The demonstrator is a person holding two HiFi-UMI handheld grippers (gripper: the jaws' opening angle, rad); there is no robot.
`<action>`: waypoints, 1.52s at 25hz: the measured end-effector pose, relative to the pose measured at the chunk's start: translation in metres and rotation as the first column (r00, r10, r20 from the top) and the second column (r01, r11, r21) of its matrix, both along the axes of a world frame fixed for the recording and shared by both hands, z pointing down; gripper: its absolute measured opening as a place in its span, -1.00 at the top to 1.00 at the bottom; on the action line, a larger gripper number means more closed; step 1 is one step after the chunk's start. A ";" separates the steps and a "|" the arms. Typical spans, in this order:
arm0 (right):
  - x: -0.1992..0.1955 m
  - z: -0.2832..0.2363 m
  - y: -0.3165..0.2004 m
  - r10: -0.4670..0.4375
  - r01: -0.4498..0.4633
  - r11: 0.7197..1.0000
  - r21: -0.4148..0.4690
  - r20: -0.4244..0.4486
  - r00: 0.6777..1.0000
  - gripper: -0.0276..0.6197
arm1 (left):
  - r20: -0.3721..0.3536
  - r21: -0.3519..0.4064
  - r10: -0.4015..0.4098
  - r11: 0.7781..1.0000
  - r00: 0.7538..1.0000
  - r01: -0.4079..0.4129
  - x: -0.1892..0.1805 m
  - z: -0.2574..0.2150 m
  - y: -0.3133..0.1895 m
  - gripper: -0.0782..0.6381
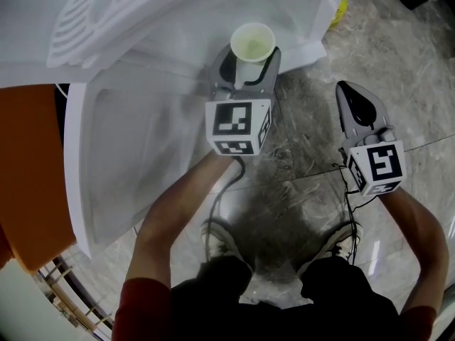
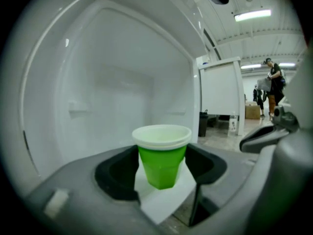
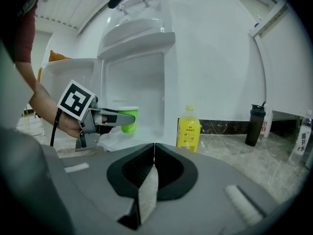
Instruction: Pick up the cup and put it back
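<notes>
- Cup, green plastic with a white rim, stands upright between the pads of your left claw, which is closed on its sides. It looks raised just off the white ledge at the mouth of the open white cabinet.
- Your right claw is pressed together and empty, well apart from the cup over the marble floor.
- Pick-up looks done; putting it back remains.
- Next, lower it level until the base sits flat on the ledge, then spread the claw gently, since the thin wall could buckle or tip.
</notes>
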State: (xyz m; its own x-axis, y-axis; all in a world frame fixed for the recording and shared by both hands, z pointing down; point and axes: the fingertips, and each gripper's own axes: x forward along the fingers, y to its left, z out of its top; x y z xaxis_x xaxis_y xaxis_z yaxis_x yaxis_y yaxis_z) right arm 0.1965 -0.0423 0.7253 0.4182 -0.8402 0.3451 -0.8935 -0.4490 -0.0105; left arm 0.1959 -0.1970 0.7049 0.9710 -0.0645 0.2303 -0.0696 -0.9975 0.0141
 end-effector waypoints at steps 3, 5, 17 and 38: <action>-0.002 -0.002 -0.003 -0.004 0.004 1.000 0.000 -0.002 1.000 0.91 | -0.013 -0.017 0.016 1.000 1.000 -0.016 -0.009 -0.005 0.004 -0.04; -0.005 -0.003 -0.006 -0.008 0.008 1.000 0.002 -0.003 1.000 0.91 | -0.026 -0.024 0.034 0.999 0.999 -0.034 -0.017 -0.009 0.008 -0.04; -0.023 -0.010 -0.012 -0.034 0.034 0.999 -0.002 -0.018 0.999 0.91 | -0.112 0.000 0.173 0.985 0.978 -0.175 -0.067 -0.037 0.040 -0.03; -0.071 0.003 -0.003 -0.103 0.104 0.993 -0.055 0.008 0.995 0.91 | -0.023 -0.005 0.269 0.963 0.963 -0.269 -0.157 0.006 0.083 -0.03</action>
